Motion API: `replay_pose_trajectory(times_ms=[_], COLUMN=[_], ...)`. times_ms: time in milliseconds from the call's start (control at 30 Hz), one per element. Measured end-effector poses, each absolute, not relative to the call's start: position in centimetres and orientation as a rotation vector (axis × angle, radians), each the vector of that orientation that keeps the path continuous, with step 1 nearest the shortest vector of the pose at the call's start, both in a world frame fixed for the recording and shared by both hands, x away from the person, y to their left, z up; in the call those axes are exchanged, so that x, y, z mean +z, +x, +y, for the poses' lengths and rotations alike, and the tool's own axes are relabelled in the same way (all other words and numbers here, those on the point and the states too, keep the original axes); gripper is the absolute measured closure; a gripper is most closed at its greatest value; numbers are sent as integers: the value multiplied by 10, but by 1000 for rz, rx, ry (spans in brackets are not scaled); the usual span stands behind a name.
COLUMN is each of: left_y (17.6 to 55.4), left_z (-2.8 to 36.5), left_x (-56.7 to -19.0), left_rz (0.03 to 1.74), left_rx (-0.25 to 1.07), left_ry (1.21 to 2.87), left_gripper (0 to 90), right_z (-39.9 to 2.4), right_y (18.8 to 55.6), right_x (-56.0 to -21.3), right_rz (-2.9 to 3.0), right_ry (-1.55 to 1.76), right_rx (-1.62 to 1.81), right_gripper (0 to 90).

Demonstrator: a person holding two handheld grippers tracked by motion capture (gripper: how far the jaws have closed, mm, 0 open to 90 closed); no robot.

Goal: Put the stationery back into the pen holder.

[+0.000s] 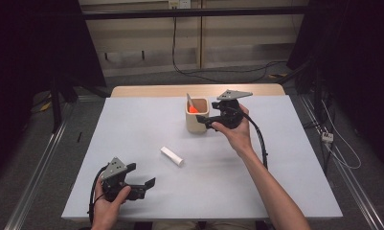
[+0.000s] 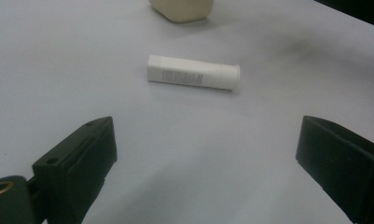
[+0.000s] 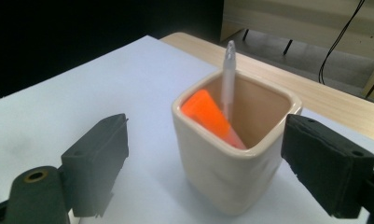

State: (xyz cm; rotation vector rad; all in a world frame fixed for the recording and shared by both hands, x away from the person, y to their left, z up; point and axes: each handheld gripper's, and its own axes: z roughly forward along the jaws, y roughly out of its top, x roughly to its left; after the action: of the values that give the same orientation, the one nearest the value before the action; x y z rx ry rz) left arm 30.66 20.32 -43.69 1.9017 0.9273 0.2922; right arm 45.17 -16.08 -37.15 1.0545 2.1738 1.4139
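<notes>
The white tube point(image 2: 193, 72) is seen lying crosswise just ahead of the released left hand-held gripper point(image 2: 205, 158). It is nearer that one than the right hand-held gripper point(image 3: 205, 163) (also released, at the cup point(image 3: 231, 172)).

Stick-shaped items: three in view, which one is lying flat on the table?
The white tube, on its side between the two hand-held grippers. The orange marker and the clear pen stand leaning inside the beige cup.

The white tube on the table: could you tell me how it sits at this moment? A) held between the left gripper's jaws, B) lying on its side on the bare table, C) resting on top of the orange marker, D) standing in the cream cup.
B: the white tube lies flat on the table, apart from the cream cup and ahead of the open left gripper.
</notes>
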Motion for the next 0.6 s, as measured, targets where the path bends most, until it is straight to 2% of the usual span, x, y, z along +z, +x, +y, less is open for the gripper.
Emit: replay_pose_trajectory(times_ms=[333,600], left_y=[307,307], left_z=[203,201], left_x=[-437,-437], left_rz=[926,925], left_rx=[294,291], left_ry=[1903,1908], left_gripper=[50,49], right_z=[-153,-147], right_y=[436,422], right_x=[-380,-388], right_rz=[2267,2330], right_ry=[1034,1012], right_rx=[1377,1328], right_gripper=[159,131])
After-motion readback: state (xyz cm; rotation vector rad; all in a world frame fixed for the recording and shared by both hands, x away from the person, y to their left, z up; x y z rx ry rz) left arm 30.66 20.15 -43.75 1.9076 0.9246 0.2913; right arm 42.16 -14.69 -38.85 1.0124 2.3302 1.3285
